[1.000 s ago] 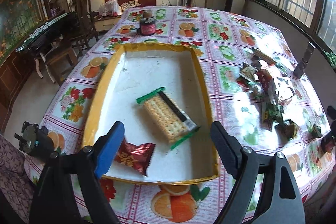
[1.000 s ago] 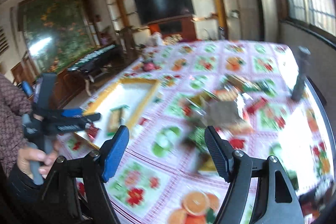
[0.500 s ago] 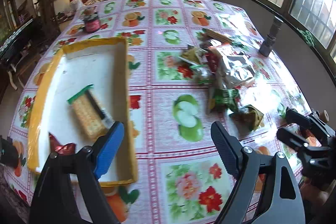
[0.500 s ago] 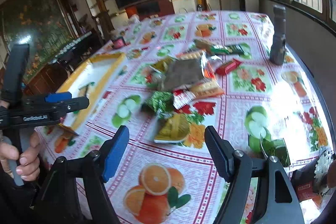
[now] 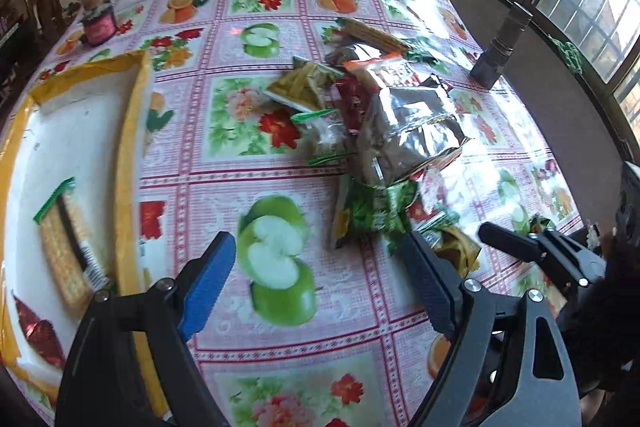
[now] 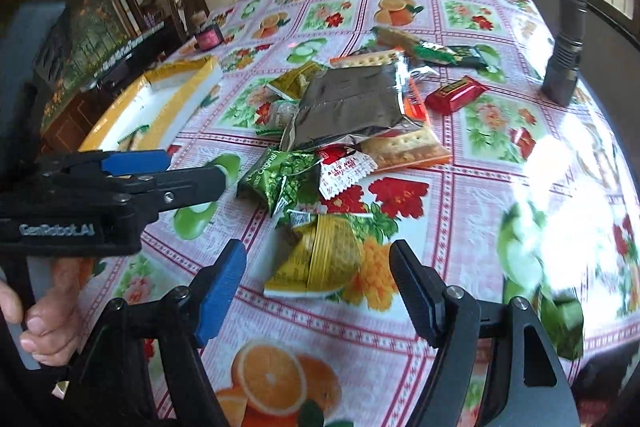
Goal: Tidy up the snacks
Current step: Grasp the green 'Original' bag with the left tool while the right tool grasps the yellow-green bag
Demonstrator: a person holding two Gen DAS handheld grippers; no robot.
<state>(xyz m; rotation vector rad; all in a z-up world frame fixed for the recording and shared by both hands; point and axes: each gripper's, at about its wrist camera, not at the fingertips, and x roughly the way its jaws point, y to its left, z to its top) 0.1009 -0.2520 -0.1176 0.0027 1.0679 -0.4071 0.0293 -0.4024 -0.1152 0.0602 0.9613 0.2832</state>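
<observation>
A pile of snack packets lies mid-table: a silver foil bag (image 5: 408, 131) (image 6: 352, 103), a green packet (image 5: 372, 211) (image 6: 280, 179), a yellow packet (image 6: 320, 259) and cracker packs (image 6: 404, 147). A yellow-rimmed white tray (image 5: 128, 163) (image 6: 176, 95) at the left holds a cracker pack (image 5: 68, 247) and a red candy (image 5: 40, 331). My left gripper (image 5: 320, 283) is open and empty over the tablecloth just before the green packet. My right gripper (image 6: 316, 279) is open and empty, its jaws either side of the yellow packet and near it.
A dark jar (image 5: 98, 25) (image 6: 208, 39) stands at the far left of the table. A dark metal cylinder (image 5: 500, 47) (image 6: 564, 55) stands at the right edge. A red candy (image 6: 456, 95) and a green wrapper (image 6: 560, 315) lie apart from the pile.
My left gripper has swung right, away from the tray toward the snack pile. My right gripper has moved forward and down to the yellow packet. Both stay open.
</observation>
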